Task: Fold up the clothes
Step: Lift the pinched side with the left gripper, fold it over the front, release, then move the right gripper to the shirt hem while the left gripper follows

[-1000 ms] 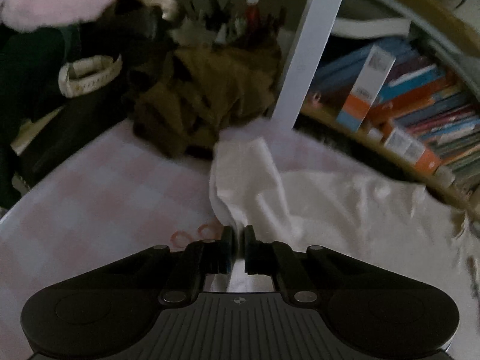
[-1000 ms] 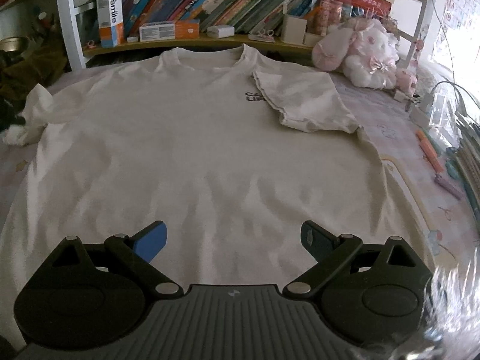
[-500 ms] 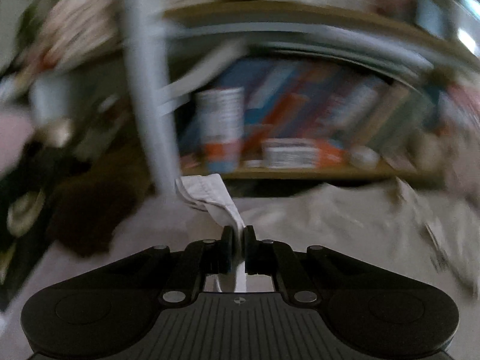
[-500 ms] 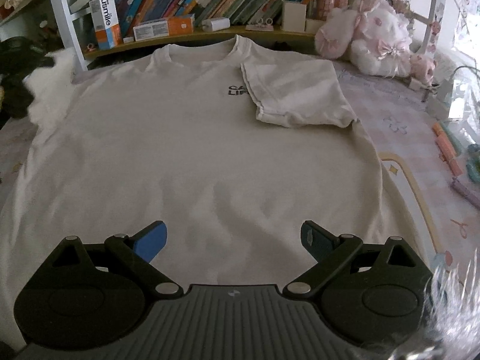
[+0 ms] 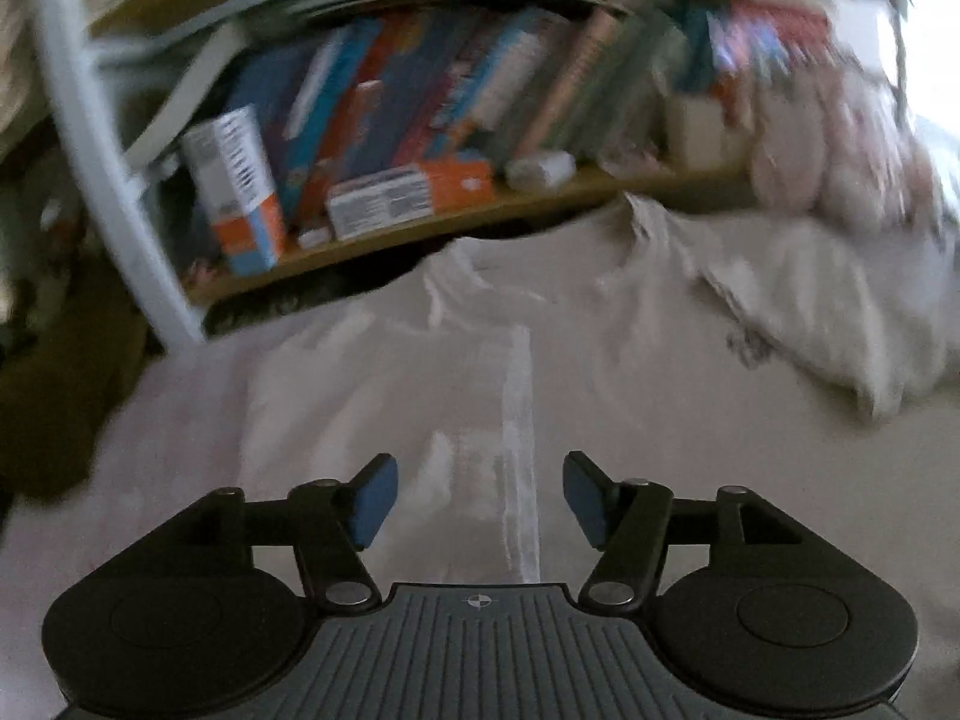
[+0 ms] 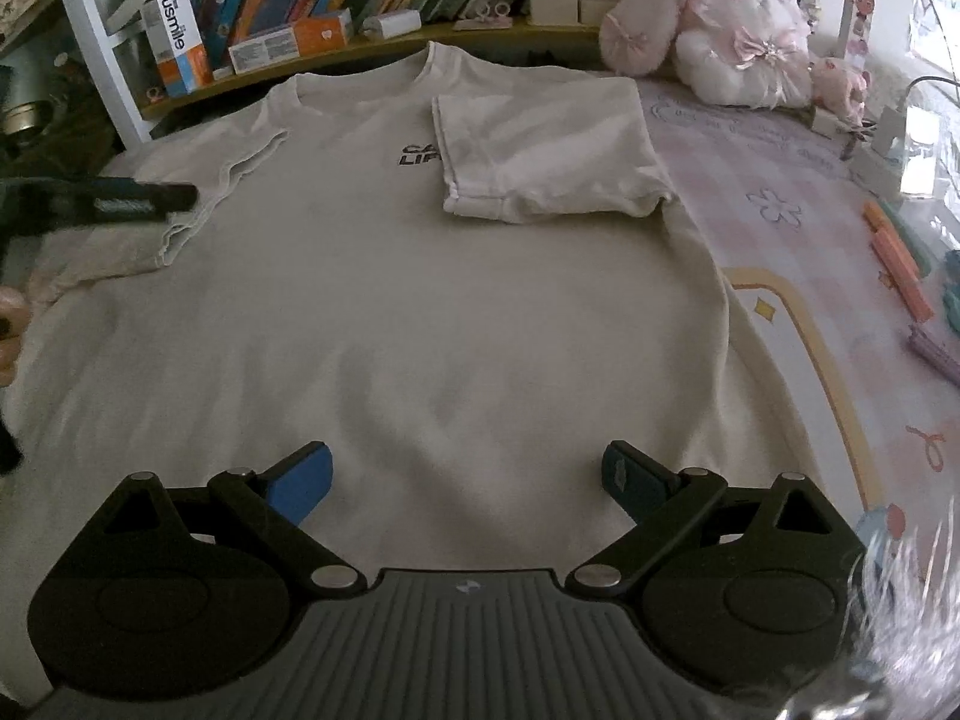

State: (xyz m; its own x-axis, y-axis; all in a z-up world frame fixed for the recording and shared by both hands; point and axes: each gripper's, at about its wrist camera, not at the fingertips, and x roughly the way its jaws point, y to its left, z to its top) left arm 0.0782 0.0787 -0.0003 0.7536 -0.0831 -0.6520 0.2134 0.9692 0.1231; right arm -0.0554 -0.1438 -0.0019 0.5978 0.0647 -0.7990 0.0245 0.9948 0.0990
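Pink bedspread [image 6: 780, 192] under cream T-shirt [image 6: 390, 300], below the wide-spread right tool [image 6: 465, 480] and opening, empty left tool [image 5: 474, 501].

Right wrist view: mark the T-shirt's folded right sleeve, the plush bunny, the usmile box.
folded right sleeve [image 6: 546, 150], right wrist view, middle of the flap.
plush bunny [image 6: 744, 24], right wrist view, its body.
usmile box [image 6: 177, 42], right wrist view, printed front.
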